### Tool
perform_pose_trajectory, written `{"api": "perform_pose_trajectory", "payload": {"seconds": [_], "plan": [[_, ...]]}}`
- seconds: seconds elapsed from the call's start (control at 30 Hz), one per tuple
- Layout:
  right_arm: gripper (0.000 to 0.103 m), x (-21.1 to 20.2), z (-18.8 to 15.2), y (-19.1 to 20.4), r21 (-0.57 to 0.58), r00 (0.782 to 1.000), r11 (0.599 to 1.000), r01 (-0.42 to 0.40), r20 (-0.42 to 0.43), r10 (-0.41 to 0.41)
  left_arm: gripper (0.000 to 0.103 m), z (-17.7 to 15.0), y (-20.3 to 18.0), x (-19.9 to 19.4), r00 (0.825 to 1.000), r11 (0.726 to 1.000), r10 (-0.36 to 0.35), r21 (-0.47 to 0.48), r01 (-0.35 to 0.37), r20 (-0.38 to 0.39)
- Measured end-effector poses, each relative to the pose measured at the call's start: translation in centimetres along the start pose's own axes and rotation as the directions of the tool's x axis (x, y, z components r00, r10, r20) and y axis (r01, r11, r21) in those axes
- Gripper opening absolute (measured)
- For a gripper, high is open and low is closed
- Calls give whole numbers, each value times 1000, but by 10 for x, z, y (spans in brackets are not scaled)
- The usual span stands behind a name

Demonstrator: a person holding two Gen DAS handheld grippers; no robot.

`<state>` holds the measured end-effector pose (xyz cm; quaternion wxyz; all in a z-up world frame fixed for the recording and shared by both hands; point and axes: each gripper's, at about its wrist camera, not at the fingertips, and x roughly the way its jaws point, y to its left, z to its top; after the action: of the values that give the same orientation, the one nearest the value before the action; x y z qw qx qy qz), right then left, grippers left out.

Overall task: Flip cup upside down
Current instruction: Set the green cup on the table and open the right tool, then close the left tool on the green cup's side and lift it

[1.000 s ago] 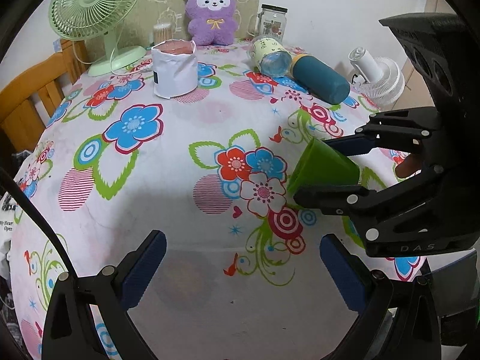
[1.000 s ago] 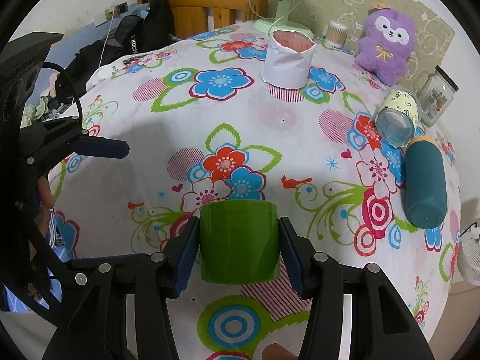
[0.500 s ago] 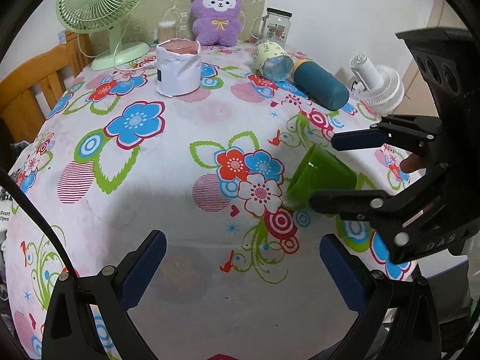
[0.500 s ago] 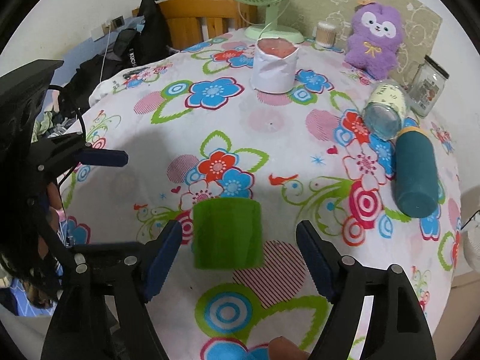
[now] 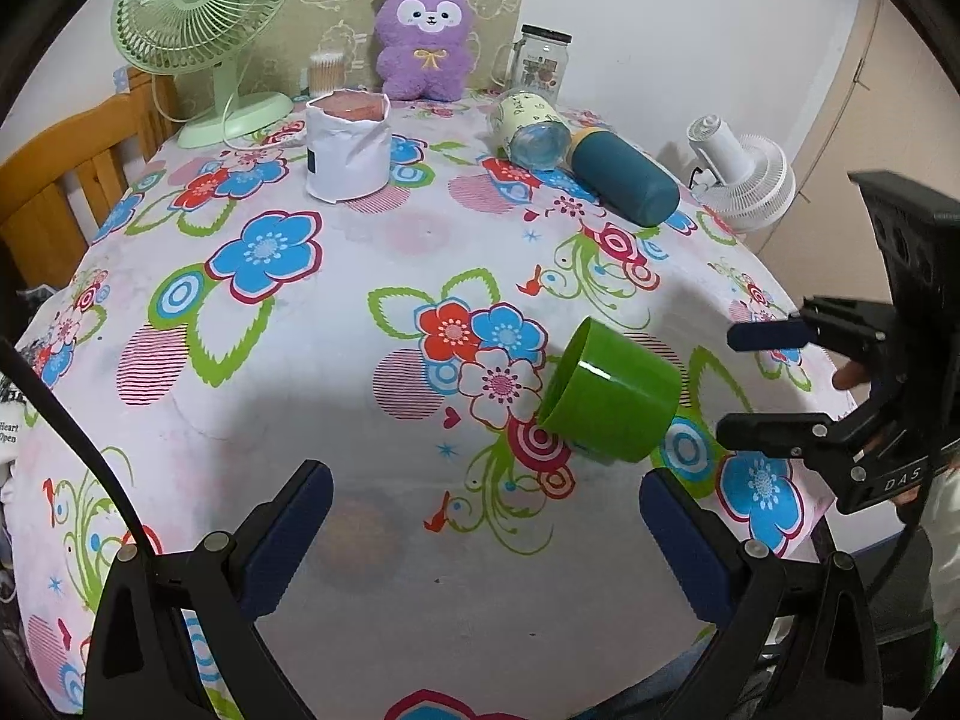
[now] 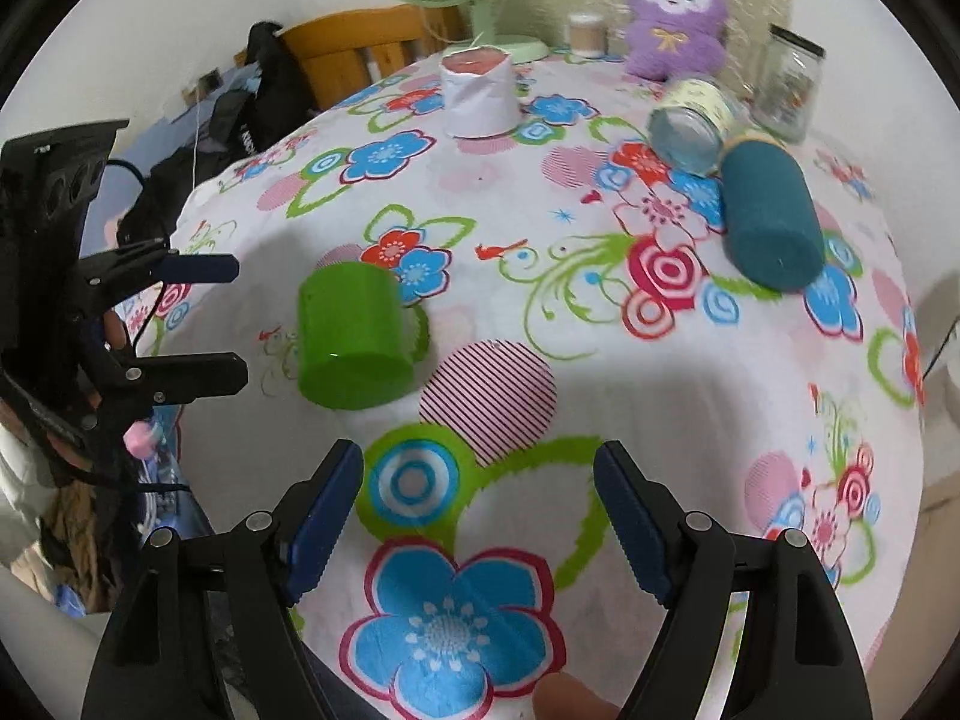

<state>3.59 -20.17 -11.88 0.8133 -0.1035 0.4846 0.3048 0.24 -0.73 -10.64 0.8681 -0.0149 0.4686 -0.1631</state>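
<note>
The green plastic cup (image 5: pixel 612 393) lies on its side on the flowered tablecloth (image 5: pixel 336 420), with one round end facing left in the left wrist view. It also shows in the right wrist view (image 6: pixel 351 336), left of centre. My left gripper (image 5: pixel 480 534) is open and empty, near the table's front edge, left of the cup. My right gripper (image 6: pixel 477 516) is open and empty, drawn back from the cup and off to its right; it shows in the left wrist view (image 5: pixel 750 384) just right of the cup.
At the back stand a white paper bag (image 5: pixel 348 147), a green fan (image 5: pixel 204 30), a purple plush toy (image 5: pixel 426 36) and a glass jar (image 5: pixel 540 60). A glass bottle (image 5: pixel 531 129) and a teal bottle (image 5: pixel 624 183) lie on their sides. A wooden chair (image 5: pixel 54 192) stands left.
My right gripper opened, let go of the green cup and pulled back. The cup now lies on its side on the cloth. My left gripper stayed open.
</note>
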Motion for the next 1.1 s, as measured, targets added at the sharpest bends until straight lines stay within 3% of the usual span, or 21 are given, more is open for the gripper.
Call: {"api": "perform_pose_trajectory", "payload": {"seconds": [0.13,0.3,0.5,0.67,0.9,1.0,1.1], "plan": [[81,1,-1,7,21,996,997,-73,50,72,103,0,-4,0,1000,1000,-1,-6,1,0],[81,6,0,37,-53,988,994,-98,110,104,103,-3,-4,-6,1000,1000,26,10,-26,-1],[81,10,1,53,-106,989,991,-76,122,89,103,-12,3,-12,998,998,55,-2,-55,-22],[81,-4,-11,39,-72,992,997,-17,126,26,103,-15,5,-8,998,999,49,-19,-50,-44],[81,-41,-51,2,22,983,994,111,147,-113,103,-5,-17,0,997,988,-67,-139,61,-42],[81,-54,-66,-15,68,978,990,125,158,-135,103,0,-27,9,993,961,-108,-259,93,-46],[81,-59,-77,-30,111,976,986,122,167,-140,103,4,-30,19,990,906,-139,-407,113,-35]]}}
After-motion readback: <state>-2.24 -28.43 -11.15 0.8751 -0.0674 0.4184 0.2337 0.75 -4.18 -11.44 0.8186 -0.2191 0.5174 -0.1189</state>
